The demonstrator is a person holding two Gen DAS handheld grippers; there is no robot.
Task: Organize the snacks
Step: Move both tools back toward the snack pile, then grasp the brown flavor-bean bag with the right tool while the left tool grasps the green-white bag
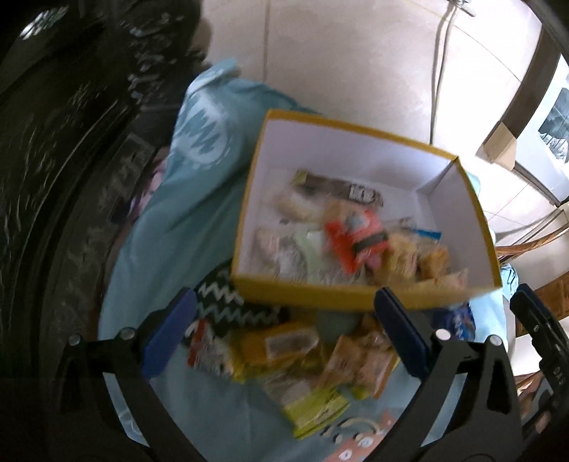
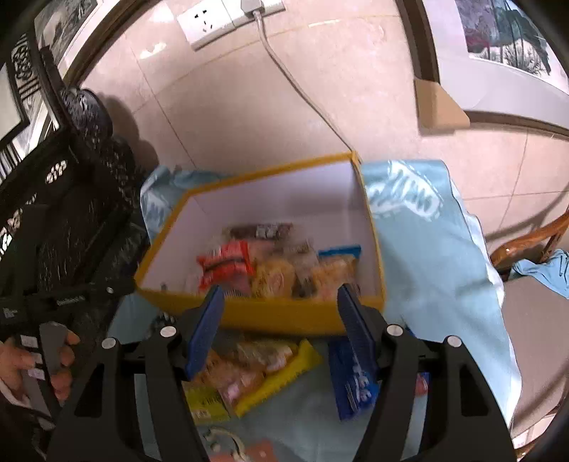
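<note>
A yellow box point(image 1: 313, 293) with white inner walls stands on a light blue cloth and holds several snack packs, among them an orange pack point(image 1: 355, 238) and a dark bar point(image 1: 341, 188). It also shows in the right wrist view point(image 2: 284, 316), with the orange pack point(image 2: 227, 264) inside. Loose snack packs point(image 1: 302, 359) lie on the cloth in front of the box. My left gripper point(image 1: 284, 320) is open and empty above this pile. My right gripper point(image 2: 281, 312) is open and empty above yellow packs point(image 2: 256, 369) and a blue pack point(image 2: 355, 383).
The light blue cloth point(image 2: 426, 256) covers the table. A black carved chair point(image 1: 53, 177) stands at the left. A tiled wall with a socket point(image 2: 206, 21) and cable is behind. A wooden chair point(image 2: 526, 245) stands at the right.
</note>
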